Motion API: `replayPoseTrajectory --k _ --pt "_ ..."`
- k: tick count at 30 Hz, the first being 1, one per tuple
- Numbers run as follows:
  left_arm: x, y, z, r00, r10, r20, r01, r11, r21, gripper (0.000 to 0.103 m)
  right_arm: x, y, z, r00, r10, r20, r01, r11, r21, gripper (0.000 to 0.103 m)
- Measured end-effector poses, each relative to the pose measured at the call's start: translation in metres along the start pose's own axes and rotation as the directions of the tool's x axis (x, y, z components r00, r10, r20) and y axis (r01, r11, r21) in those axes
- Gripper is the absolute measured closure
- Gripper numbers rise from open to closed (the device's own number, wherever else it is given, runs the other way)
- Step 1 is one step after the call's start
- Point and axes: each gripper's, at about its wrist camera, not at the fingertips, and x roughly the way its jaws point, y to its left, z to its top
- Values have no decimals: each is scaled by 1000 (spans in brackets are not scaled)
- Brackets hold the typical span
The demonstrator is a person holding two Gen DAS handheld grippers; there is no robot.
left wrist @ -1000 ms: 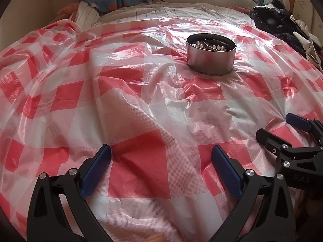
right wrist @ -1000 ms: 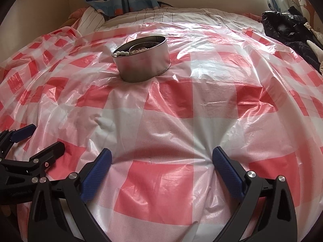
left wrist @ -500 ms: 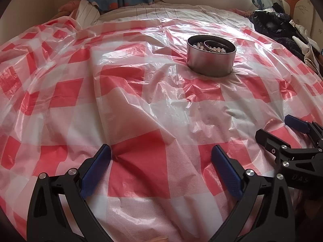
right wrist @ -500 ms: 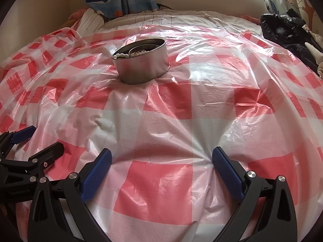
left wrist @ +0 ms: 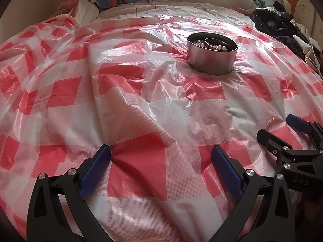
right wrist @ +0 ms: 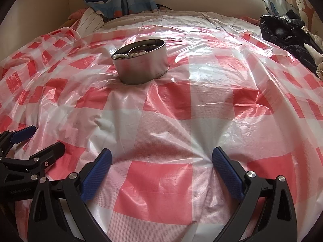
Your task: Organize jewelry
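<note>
Ahead of both tongs, well apart, a round silver metal tin (left wrist: 212, 53) of pearl beads (right wrist: 121, 56) is seen on red-and-white checked plastic sheeting (left wrist: 141, 104); left tongs (left wrist: 159, 155) and right tongs (right wrist: 161, 157) are spread wide, empty.

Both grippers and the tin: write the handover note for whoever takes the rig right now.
Left gripper: open, empty, low over the checked plastic cloth.
Right gripper: open, empty, beside the left one.
Round metal tin: upright on the cloth, ahead of both grippers, out of their fingers.
Done: a bead string and a metal bangle lie in the tin, with a few beads at the rim.
Left: no loose jewelry shows on the cloth; check the beads at the rim.
</note>
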Motion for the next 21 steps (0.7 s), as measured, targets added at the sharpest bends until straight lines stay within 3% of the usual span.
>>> replayPoseTrajectory --k 21 --pt "0 -2 -1 1000 15 9 -15 1000 5 7 1 -1 1 1000 -6 2 6 1000 -2 7"
